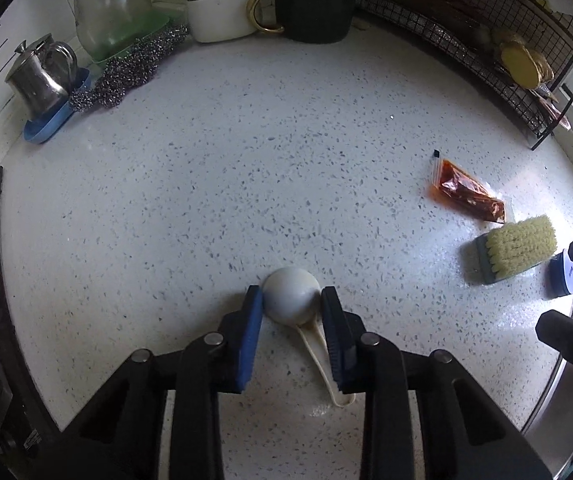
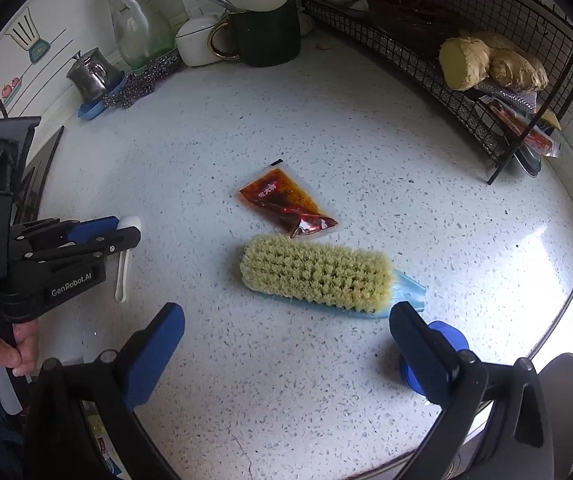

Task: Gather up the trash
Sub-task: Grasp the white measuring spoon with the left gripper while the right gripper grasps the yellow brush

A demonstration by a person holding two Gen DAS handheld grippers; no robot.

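Note:
A white plastic spoon (image 1: 291,296) lies bowl-down on the speckled countertop (image 1: 246,180). My left gripper (image 1: 291,300) has its blue pads pressed on both sides of the bowl, and the handle trails back under the right finger. In the right wrist view the left gripper (image 2: 126,228) stands at the left over the spoon (image 2: 123,276). A crumpled red sauce packet (image 2: 286,204) lies mid-counter, with a bristle brush (image 2: 318,272) just in front of it. My right gripper (image 2: 286,314) hangs open above the counter near the brush, with nothing between its fingers. A blue cap (image 2: 446,332) sits by its right finger.
Along the back stand a dark mug of utensils (image 1: 314,8), a white lidded pot (image 1: 218,12), a glass carafe (image 1: 110,4), a steel jug (image 1: 42,76) and a steel scrubber (image 1: 134,68). A black wire rack (image 2: 466,92) holding ginger (image 2: 486,64) fills the right. A person's hand (image 2: 2,356) grips the left tool.

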